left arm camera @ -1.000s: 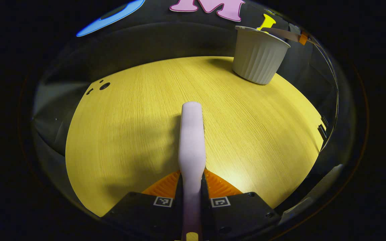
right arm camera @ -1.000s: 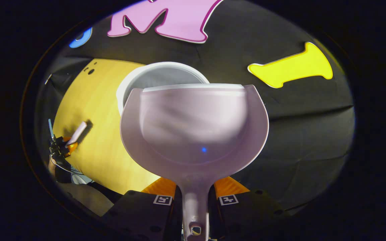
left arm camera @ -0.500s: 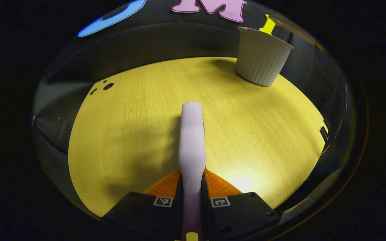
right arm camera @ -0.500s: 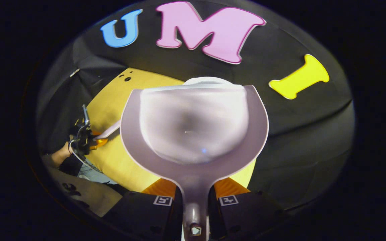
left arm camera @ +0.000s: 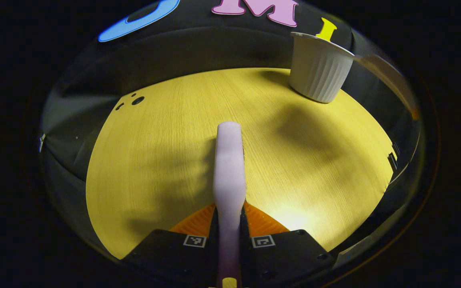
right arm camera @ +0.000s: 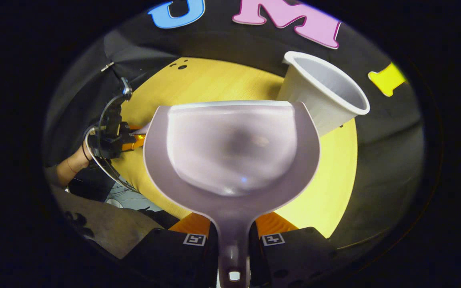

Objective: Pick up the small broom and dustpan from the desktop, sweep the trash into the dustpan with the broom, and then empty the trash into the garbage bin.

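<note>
1. Since half a second ago the right gripper [right arm camera: 232,224] has swung the dustpan [right arm camera: 230,148] away from the garbage bin [right arm camera: 326,100]. The pan then covered most of the bin's mouth; the bin now stands clear of it at the upper right of the right gripper view, its open mouth showing. The left gripper view has changed little, apart from a broad shadow that has come onto the desktop [left arm camera: 166,132] in front of the bin.
2. Nearest in the right gripper view, both fingers press on the dustpan's handle, which runs down between them. The scoop faces the camera and its inside looks bare.
3. Nearest in the left gripper view, the left gripper [left arm camera: 229,224] is clamped on the broom [left arm camera: 229,160]; its pale handle rises straight from between the fingers and is held above the wood.
4. Farther off at the left of the right gripper view, the left gripper [right arm camera: 132,138] shows with the hand [right arm camera: 76,162] that holds it, cables looping around it. The broom it grips runs behind the dustpan's edge.
5. Farthest in the left gripper view, the ribbed white garbage bin [left arm camera: 319,68] stands upright on the far right part of the desktop, near its back edge.
6. A blurred edge of the dustpan [left arm camera: 390,78] shows just right of the bin there.
</note>
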Action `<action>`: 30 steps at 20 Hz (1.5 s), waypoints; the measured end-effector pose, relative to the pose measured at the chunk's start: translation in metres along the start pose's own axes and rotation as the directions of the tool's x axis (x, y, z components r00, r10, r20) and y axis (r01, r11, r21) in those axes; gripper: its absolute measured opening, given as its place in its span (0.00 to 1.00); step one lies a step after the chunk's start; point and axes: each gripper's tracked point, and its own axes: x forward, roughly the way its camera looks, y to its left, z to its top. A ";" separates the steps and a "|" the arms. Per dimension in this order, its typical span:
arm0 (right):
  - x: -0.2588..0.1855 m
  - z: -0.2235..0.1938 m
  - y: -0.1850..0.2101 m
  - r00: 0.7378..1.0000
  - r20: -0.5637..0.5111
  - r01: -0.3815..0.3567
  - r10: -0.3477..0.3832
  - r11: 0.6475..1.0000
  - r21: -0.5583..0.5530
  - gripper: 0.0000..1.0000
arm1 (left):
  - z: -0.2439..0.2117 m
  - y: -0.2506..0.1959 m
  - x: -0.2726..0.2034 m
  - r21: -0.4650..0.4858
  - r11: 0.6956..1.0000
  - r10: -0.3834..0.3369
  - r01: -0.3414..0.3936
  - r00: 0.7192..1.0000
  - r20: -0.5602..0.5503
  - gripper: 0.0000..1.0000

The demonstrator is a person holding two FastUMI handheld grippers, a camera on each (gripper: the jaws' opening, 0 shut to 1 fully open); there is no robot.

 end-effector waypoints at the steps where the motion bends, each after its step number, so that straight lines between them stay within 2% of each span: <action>1: 0.017 -0.007 0.004 1.000 -0.013 0.010 -0.010 1.000 0.001 0.36 | 0.000 0.001 0.001 0.000 1.000 0.003 -0.003 1.000 -0.001 0.30; 2: 0.046 -0.001 0.002 0.999 -0.027 0.018 -0.018 1.000 0.004 0.36 | 0.001 0.002 0.002 0.000 1.000 0.007 -0.007 1.000 -0.001 0.30; 6: 0.104 -0.014 0.019 0.999 -0.043 0.015 -0.014 0.999 0.038 0.35 | 0.001 0.002 0.002 0.000 1.000 0.020 -0.020 1.000 -0.001 0.27; 11: 0.147 -0.023 0.026 0.998 -0.061 0.026 -0.022 0.997 0.070 0.36 | 0.002 0.002 0.004 0.000 0.999 0.036 -0.036 0.999 -0.004 0.27; 14: 0.159 -0.027 0.030 0.998 -0.061 0.019 -0.014 0.996 0.083 0.35 | 0.001 0.004 0.004 0.008 0.999 0.043 -0.043 0.999 -0.006 0.27; 15: 0.162 -0.030 0.029 0.998 -0.069 0.016 -0.010 0.996 0.087 0.35 | 0.002 0.004 0.005 0.010 0.999 0.045 -0.045 0.999 -0.007 0.31; 19: 0.171 -0.036 0.028 0.995 -0.096 0.020 -0.012 0.996 0.087 0.36 | 0.003 0.003 0.007 0.017 0.998 0.066 -0.065 0.998 -0.016 0.24; 21: 0.175 -0.039 0.029 0.995 -0.102 0.017 -0.008 0.996 0.088 0.36 | 0.005 0.004 0.006 0.018 0.997 0.073 -0.072 0.997 -0.021 0.28; 22: 0.177 -0.040 0.030 0.994 -0.106 0.010 -0.001 0.996 0.089 0.42 | 0.007 0.004 0.005 0.018 0.997 0.075 -0.075 0.997 -0.022 0.25; 23: 0.177 -0.041 0.031 0.994 -0.108 0.001 0.009 0.995 0.096 0.36 | 0.006 0.002 0.005 0.017 0.997 0.077 -0.076 0.997 -0.025 0.28; 28: 0.170 -0.044 0.031 0.994 -0.103 -0.018 0.028 0.995 0.099 0.36 | 0.002 0.002 0.005 0.022 0.996 0.092 -0.091 0.995 -0.032 0.29; 29: 0.165 -0.043 0.030 0.994 -0.107 -0.020 0.031 0.994 0.104 0.41 | 0.001 0.002 0.004 0.025 0.995 0.094 -0.093 0.995 -0.032 0.29; 30: 0.162 -0.044 0.031 0.993 -0.115 -0.022 0.035 0.994 0.110 0.41 | 0.001 0.002 0.004 0.029 0.995 0.095 -0.094 0.995 -0.033 0.29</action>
